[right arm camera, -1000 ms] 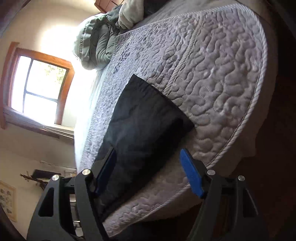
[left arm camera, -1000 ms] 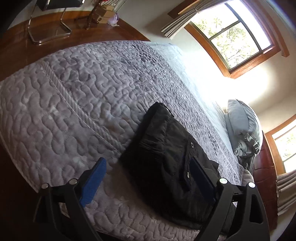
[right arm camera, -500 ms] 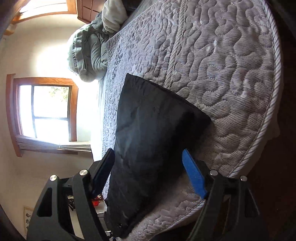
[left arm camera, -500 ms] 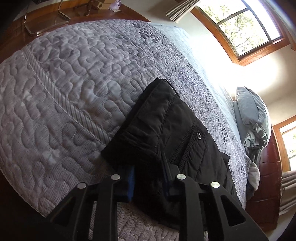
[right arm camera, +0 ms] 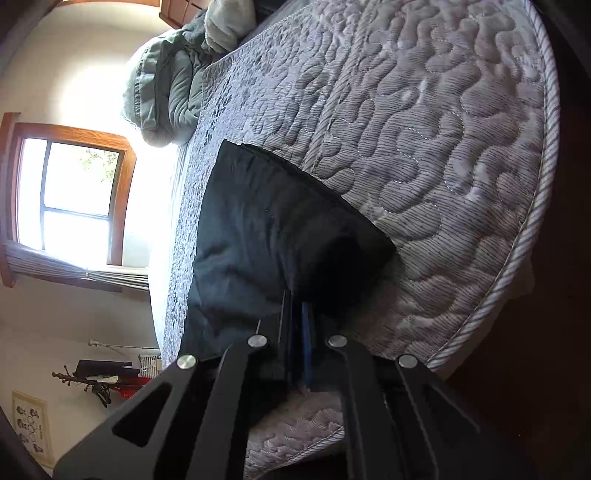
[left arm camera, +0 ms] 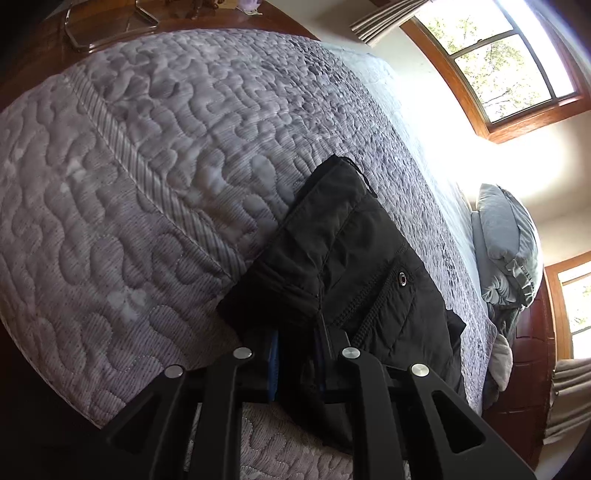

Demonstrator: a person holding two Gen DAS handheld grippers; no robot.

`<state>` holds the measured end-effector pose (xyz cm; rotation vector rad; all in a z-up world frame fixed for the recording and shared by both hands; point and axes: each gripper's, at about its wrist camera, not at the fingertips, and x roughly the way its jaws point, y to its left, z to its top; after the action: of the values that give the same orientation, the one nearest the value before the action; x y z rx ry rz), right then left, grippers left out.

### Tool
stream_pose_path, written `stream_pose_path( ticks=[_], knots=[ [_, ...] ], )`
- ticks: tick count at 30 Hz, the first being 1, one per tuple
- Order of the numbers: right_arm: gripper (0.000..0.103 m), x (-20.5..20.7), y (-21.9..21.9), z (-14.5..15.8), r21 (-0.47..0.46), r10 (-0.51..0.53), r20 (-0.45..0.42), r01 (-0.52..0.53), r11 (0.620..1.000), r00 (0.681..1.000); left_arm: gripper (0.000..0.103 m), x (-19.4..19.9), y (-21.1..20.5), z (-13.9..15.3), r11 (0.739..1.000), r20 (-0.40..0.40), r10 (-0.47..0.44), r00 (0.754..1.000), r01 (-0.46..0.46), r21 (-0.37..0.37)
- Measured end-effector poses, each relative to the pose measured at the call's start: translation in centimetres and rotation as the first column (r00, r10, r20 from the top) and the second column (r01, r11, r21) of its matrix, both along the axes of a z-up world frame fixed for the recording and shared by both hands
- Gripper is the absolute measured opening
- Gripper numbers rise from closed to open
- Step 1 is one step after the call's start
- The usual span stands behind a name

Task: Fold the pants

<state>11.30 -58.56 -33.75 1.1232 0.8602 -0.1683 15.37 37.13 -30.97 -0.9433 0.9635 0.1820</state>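
Black pants [left arm camera: 354,266] lie folded on a grey quilted bed [left arm camera: 166,155], near its edge. The waist end with a pocket and a metal snap faces the left wrist view. My left gripper [left arm camera: 295,354] is shut on the near edge of the pants at that end. In the right wrist view the plain leg end of the pants [right arm camera: 266,229] lies on the bed [right arm camera: 424,129]. My right gripper [right arm camera: 297,332] is shut on the near edge of the pants there. The pinched cloth hides most of the blue pads.
Grey pillows and bedding [left arm camera: 509,243] are piled at the head of the bed, and also show in the right wrist view [right arm camera: 173,81]. Wood-framed windows [left arm camera: 509,59] [right arm camera: 70,199] sit in the walls. A chair frame [left arm camera: 107,26] stands on the wood floor beyond the bed.
Both grippers moved in onto the near edge of the pants. The left one closed on it first, then the right one closed on it.
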Motion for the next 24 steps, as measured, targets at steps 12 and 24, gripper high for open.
stream_pose_path(
  ticks=[12, 24],
  knots=[
    [0.010, -0.1, -0.4, -1.4, 0.030, -0.025, -0.041, 0.026, 0.999, 0.999, 0.017, 0.4, -0.6, -0.1, 0.999, -0.018, -0.017, 1.000, 0.017, 0.032],
    [0.028, -0.3, 0.3, 5.4, -0.073, 0.005, 0.086, 0.001, 0.997, 0.996, 0.088, 0.1, -2.3, 8.8, 0.933, 0.097, -0.045, 0.994, 0.007, 0.361]
  ],
)
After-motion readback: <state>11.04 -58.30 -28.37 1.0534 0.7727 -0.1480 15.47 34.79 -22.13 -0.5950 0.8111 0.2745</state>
